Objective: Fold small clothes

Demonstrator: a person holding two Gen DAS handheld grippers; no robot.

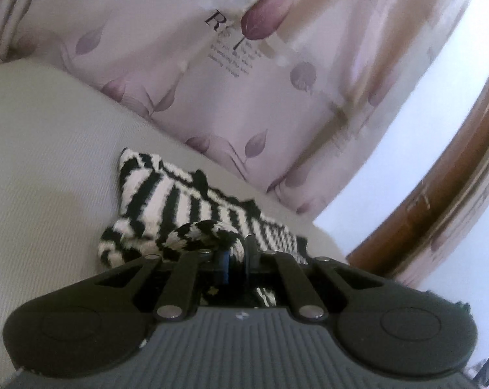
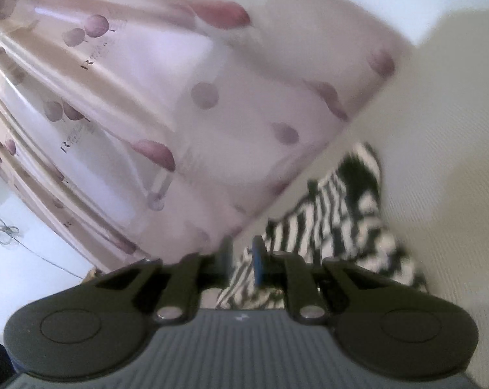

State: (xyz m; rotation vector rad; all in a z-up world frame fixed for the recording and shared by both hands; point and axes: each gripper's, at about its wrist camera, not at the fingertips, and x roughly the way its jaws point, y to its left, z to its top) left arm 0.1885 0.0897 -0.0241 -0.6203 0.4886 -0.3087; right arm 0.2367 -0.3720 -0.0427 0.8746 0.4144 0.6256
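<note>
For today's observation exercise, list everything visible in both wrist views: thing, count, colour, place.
striped garment: one, black and white, crumpled on the pale surface, one part in each gripper.
pale surface: one, off-white, under the garment.
curtain: one, pale pink with purple tulips and lettering, behind the surface.
wooden frame: one, brown, far right of the left view.
left gripper: one, black, fingers shut on the garment.
right gripper: one, black, fingers shut on the garment.

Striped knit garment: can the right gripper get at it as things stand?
Probably yes: the right gripper looks already shut on the striped knit garment, its edge between the fingers, nothing blocking. Blur leaves doubt.
</note>
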